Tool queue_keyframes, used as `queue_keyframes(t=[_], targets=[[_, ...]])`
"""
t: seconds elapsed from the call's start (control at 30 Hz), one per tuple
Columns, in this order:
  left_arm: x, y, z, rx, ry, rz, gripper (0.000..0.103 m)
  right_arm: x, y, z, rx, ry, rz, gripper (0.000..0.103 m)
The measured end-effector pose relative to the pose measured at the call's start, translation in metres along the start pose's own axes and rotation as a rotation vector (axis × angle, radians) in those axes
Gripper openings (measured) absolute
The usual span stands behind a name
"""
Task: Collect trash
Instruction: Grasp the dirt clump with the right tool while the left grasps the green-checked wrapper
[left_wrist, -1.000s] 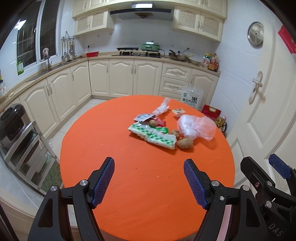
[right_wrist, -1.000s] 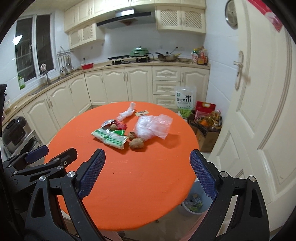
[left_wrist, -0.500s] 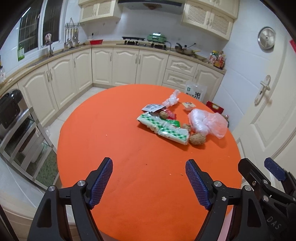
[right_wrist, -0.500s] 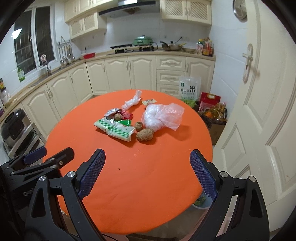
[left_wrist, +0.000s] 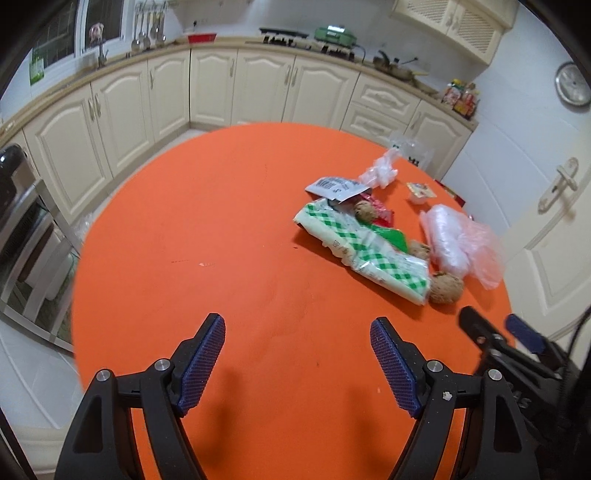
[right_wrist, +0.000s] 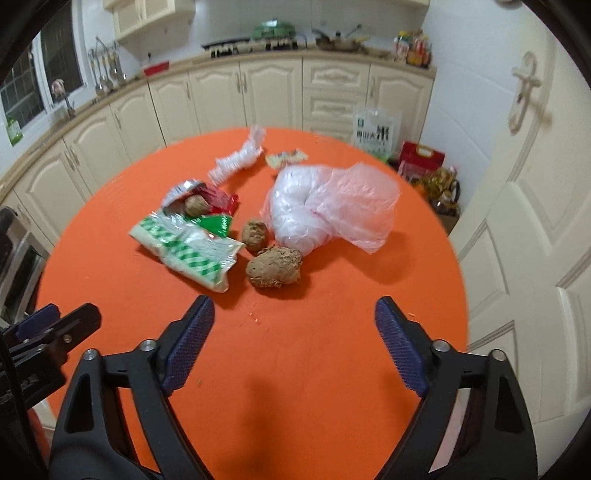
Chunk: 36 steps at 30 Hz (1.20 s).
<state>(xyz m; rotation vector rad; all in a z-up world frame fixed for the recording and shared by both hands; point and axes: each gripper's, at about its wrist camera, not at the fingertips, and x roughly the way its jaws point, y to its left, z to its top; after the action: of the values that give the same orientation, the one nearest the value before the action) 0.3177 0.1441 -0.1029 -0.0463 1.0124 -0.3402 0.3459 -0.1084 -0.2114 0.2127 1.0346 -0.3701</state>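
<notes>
Trash lies on a round orange table. A green-checked white wrapper, a red and silver foil packet, a clear and pink plastic bag, a crumpled white plastic, a small sachet and three brown clumps, the largest nearest. My left gripper is open and empty over the table's near part. My right gripper is open and empty, just short of the largest clump.
Cream kitchen cabinets ring the room behind the table. A door stands to the right. A rice bag and a red box stand on the floor beyond the table. An oven rack is at the left.
Both grippers have moved forward and lower toward the table. The trash looms larger, and the right gripper now sits close to the largest brown clump. Both stay open.
</notes>
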Motion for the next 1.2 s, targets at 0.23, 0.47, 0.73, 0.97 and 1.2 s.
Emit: queue_keyframes(t=[0.23, 0.47, 0.73, 0.97, 1.2], targets=[[0.024, -0.006, 0.021, -0.017, 0.029, 0.000, 0.077, 0.041, -0.001, 0.013, -0.007, 0.061, 0.038, 0.080], [0.045, -0.024, 0.040, -0.052, 0.095, -0.029, 0.079, 0.053, -0.002, 0.018, -0.058, 0.080, 0.096, 0.044], [0.067, -0.050, 0.056, -0.179, 0.144, -0.037, 0.080, 0.047, -0.027, 0.009, -0.070, 0.101, 0.180, 0.044], [0.090, -0.062, 0.066, -0.339, 0.079, 0.112, 0.082, 0.049, -0.040, 0.012, -0.068, 0.098, 0.228, 0.044], [0.114, -0.087, 0.068, -0.227, 0.088, 0.199, 0.087, 0.050, -0.043, 0.014, -0.073, 0.096, 0.260, 0.044]])
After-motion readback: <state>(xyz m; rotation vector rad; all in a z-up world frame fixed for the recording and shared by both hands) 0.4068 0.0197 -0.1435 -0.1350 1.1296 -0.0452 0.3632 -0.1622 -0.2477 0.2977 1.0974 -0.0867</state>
